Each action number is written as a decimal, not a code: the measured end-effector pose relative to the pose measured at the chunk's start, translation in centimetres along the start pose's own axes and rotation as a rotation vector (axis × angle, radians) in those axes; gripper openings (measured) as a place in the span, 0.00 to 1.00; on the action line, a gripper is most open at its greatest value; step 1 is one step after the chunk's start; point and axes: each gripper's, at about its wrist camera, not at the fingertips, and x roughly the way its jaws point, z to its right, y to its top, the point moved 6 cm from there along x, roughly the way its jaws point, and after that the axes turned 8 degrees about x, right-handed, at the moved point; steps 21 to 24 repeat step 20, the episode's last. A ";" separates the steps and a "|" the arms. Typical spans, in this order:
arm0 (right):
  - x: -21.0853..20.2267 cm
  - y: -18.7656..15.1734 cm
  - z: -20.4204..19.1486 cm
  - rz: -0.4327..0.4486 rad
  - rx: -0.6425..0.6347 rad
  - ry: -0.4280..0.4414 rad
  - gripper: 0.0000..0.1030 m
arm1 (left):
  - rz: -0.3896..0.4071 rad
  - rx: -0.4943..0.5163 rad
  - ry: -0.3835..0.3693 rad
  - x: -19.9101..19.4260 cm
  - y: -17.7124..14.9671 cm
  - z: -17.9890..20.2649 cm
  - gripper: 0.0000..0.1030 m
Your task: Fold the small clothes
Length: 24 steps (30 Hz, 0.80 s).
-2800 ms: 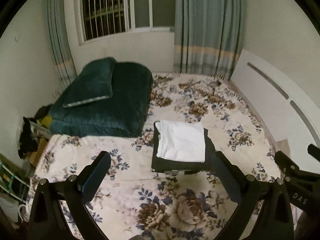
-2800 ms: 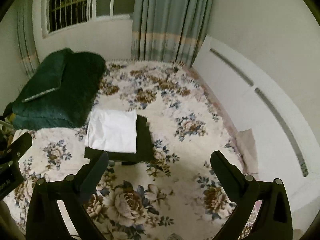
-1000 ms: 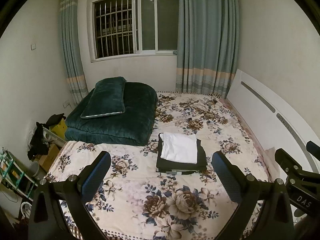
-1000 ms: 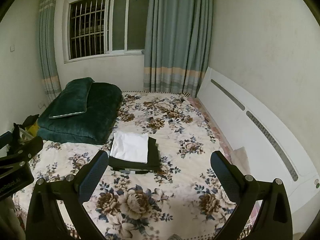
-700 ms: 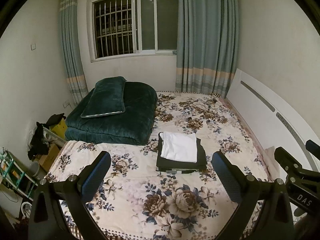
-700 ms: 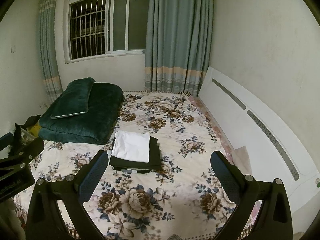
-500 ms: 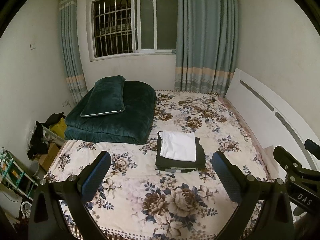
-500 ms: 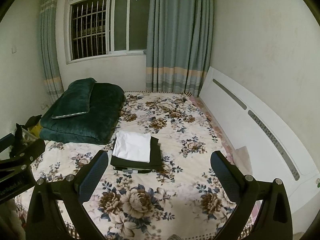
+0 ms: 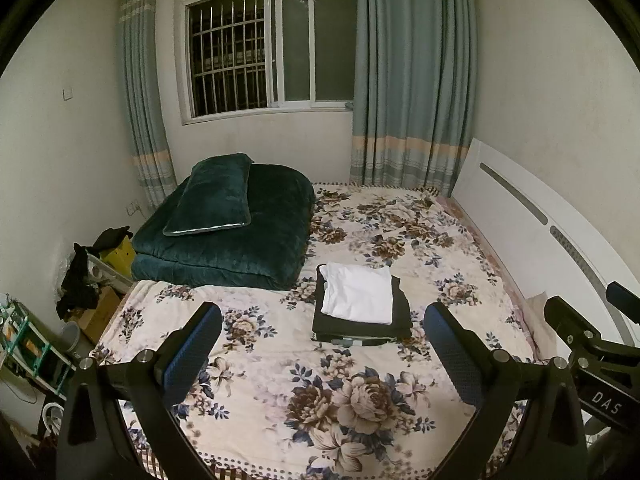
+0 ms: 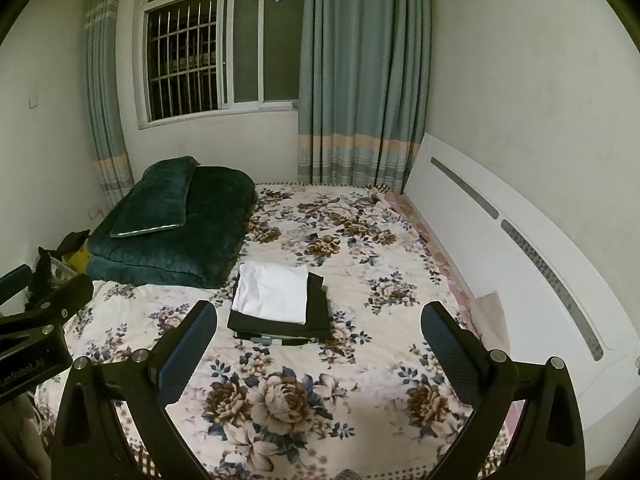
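Note:
A folded white garment (image 9: 357, 293) lies on top of a folded black garment (image 9: 401, 312), stacked in the middle of the floral bed (image 9: 280, 364). The stack also shows in the right wrist view, white (image 10: 272, 293) on black (image 10: 318, 308). My left gripper (image 9: 322, 344) is open and empty, held back from the bed's near edge, well short of the stack. My right gripper (image 10: 318, 344) is open and empty, likewise held back. The right gripper's body shows at the right edge of the left wrist view (image 9: 592, 340).
A folded dark green quilt (image 9: 236, 236) with a green pillow (image 9: 212, 196) on it lies at the bed's far left. A white headboard (image 9: 532, 228) runs along the right. Clutter and boxes (image 9: 88, 280) stand on the floor at left. A window and curtains are behind.
Both grippers have pulled back and up from the bed since 2.8 s ago, so the stack looks smaller and farther. Over the last second the views hardly change.

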 end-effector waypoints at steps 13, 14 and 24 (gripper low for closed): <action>-0.1 -0.2 -0.6 0.004 0.005 -0.005 1.00 | 0.002 0.001 -0.003 0.0 0.0 0.0 1.00; -0.2 -0.2 -0.5 0.004 0.007 -0.005 1.00 | 0.002 0.002 -0.001 0.1 -0.1 0.0 1.00; -0.3 -0.3 -0.7 0.005 0.007 -0.007 1.00 | 0.009 0.005 0.006 -0.7 0.2 -0.1 1.00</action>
